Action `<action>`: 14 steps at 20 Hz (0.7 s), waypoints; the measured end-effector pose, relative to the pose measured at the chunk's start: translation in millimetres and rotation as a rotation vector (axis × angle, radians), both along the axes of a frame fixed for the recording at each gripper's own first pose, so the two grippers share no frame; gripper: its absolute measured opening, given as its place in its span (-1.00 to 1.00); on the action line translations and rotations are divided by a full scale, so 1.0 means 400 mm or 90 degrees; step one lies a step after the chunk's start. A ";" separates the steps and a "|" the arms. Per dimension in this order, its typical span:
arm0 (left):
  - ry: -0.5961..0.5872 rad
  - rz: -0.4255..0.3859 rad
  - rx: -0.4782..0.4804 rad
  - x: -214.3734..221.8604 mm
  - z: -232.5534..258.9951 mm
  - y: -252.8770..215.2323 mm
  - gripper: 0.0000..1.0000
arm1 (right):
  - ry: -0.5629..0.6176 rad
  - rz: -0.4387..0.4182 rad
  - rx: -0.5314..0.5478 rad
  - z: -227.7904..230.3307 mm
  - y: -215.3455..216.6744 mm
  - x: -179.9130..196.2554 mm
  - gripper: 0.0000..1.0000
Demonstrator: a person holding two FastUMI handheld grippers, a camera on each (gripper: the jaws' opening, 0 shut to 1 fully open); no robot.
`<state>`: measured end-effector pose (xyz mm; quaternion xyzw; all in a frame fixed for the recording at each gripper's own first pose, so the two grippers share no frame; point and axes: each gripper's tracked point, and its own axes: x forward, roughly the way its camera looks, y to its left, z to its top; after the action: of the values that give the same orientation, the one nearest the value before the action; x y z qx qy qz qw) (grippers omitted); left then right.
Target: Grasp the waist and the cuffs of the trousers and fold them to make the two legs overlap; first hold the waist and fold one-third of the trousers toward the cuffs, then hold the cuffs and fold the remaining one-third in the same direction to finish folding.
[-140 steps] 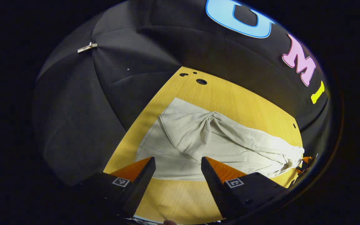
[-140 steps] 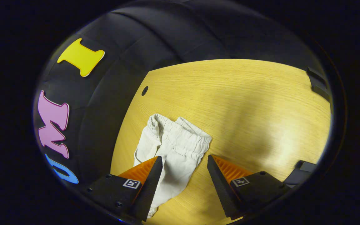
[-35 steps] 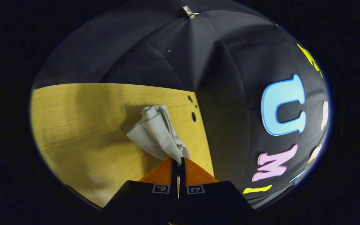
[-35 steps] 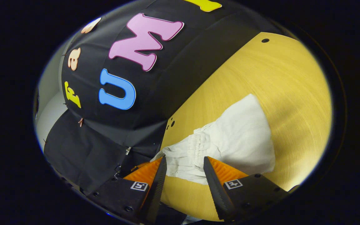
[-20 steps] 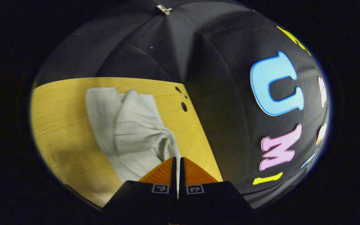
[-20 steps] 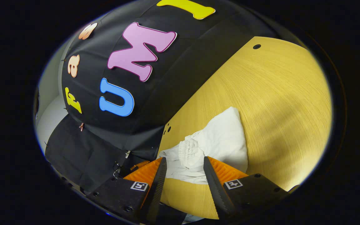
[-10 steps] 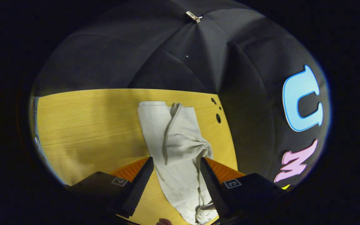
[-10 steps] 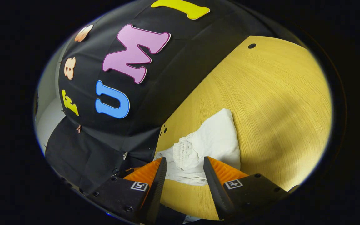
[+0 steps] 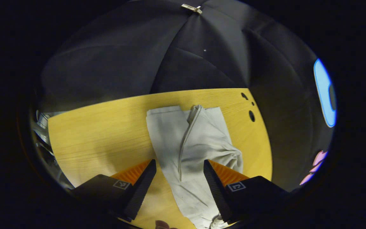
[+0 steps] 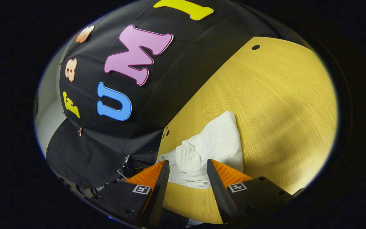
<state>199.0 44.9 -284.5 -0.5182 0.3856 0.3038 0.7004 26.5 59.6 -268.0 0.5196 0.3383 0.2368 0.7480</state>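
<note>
The pale trousers [image 9: 191, 143] lie on the wooden table [image 9: 106, 133] as a long, creased strip with a raised fold running down the middle. In the left gripper view my left gripper [image 9: 179, 173] is open just above the strip, one finger on each side, not touching the cloth. In the right gripper view the trousers [image 10: 221, 140] show as a white bundle with a gathered elastic band [image 10: 184, 152] at its near end. My right gripper [image 10: 186, 171] hangs open over that band with nothing held.
Small round holes [image 9: 252, 116] mark the table's far right corner, and another hole [image 10: 255, 47] sits near the wall. Bare wood [image 10: 284, 111] stretches to the right of the bundle. A metal clip [image 9: 191, 8] pins the wall cloth. A person's fingertip [image 9: 160, 224] shows at the bottom edge.
My left gripper, shut on the cloth a second ago, has opened and let it drop flat on the table, then drawn back a little. The right gripper has stayed open and nearly still.
</note>
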 end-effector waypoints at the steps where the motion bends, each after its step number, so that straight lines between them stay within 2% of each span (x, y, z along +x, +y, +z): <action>1: 0.025 -0.008 0.013 0.007 -0.013 -0.001 0.89 | -0.001 -0.004 0.001 0.001 -0.007 -0.001 0.46; 3: 0.082 -0.019 0.033 -0.002 -0.027 0.000 0.88 | -0.001 -0.013 -0.002 0.000 -0.028 -0.006 0.46; 4: 0.094 -0.021 0.048 0.007 -0.033 0.012 0.72 | 0.000 -0.018 -0.003 -0.005 -0.042 -0.011 0.46; 5: 0.112 -0.028 0.059 0.002 -0.038 0.005 0.79 | 0.004 -0.025 -0.004 -0.009 -0.052 -0.014 0.46; 6: 0.137 -0.039 0.070 0.002 -0.048 0.001 0.73 | 0.010 -0.031 -0.001 -0.015 -0.063 -0.018 0.46; 7: 0.165 -0.056 0.084 -0.002 -0.059 0.001 0.78 | 0.017 -0.038 0.000 -0.023 -0.072 -0.022 0.46; 8: 0.203 -0.078 0.094 -0.013 -0.063 -0.007 0.73 | 0.022 -0.045 0.000 -0.031 -0.083 -0.027 0.46; 10: 0.202 -0.088 0.107 0.007 -0.059 -0.003 0.49 | 0.028 -0.055 -0.003 -0.040 -0.099 -0.034 0.46; 13: 0.175 -0.097 0.094 0.026 -0.058 -0.011 -0.88 | 0.026 -0.063 -0.005 -0.036 -0.113 -0.036 0.46; 14: 0.145 -0.097 0.086 0.027 -0.053 -0.015 -0.87 | 0.025 -0.063 -0.005 -0.036 -0.116 -0.038 0.46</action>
<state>210.0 38.9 -305.5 -0.4013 0.4791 0.3321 0.7065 11.4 13.0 -282.2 0.5371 0.3275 0.1877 0.7544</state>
